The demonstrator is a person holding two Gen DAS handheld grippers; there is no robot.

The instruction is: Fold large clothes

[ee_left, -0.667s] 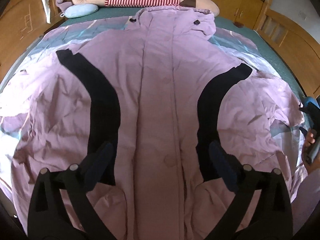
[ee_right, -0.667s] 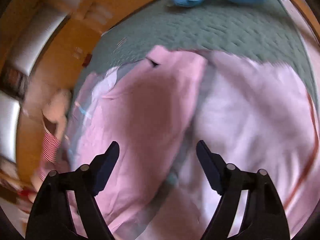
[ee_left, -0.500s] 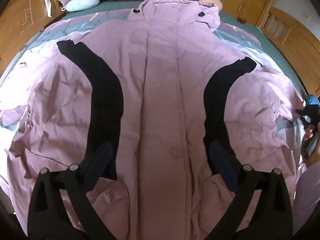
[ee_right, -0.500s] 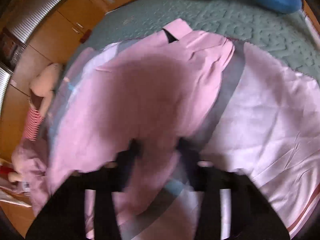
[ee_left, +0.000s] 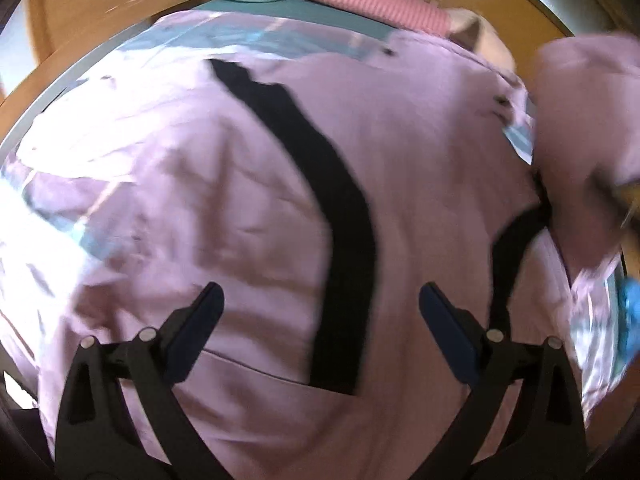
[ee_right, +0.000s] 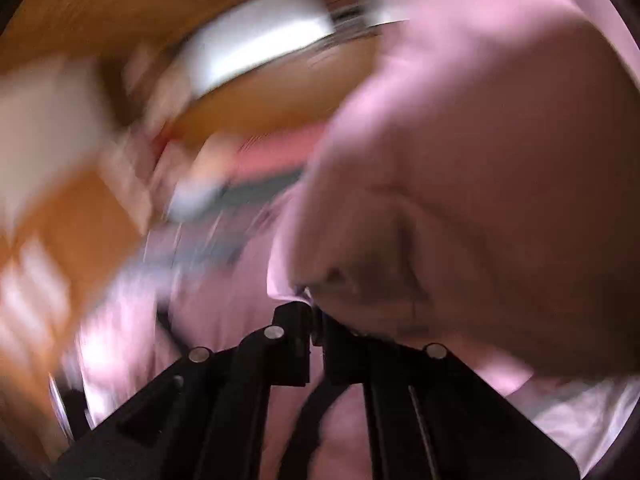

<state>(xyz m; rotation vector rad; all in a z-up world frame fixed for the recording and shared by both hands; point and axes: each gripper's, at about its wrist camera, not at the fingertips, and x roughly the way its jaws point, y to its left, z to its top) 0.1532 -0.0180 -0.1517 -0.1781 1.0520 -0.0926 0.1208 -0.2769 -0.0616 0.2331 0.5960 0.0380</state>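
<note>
Nowhere in either view can any brand, label or writing be read. Across most of the left wrist view, a large pale purple coat [ee_left: 248, 208] lies spread on a bed [ee_left: 304, 10], its front crossed by a curved black stripe [ee_left: 340, 216] running from upper middle to lower middle. A second black stripe [ee_left: 516, 248] shows at right. At the right edge a sleeve [ee_left: 588, 120] of the coat is lifted and blurred. A stuffed toy [ee_left: 372, 4] in red and white stripes lies along the top edge.

Low in this view, the left gripper [ee_left: 320, 312] hangs over the coat, spread wide with nothing pinched. Half a second earlier the coat's middle filled this view; now the view has swung toward the coat's left half.

In the right wrist view, heavily blurred, the right gripper [ee_right: 314, 332] has just closed and is pressed together, pinching the purple cloth [ee_right: 480, 200], which bulges over the right half. Earlier that sleeve lay flat on the bed.
</note>
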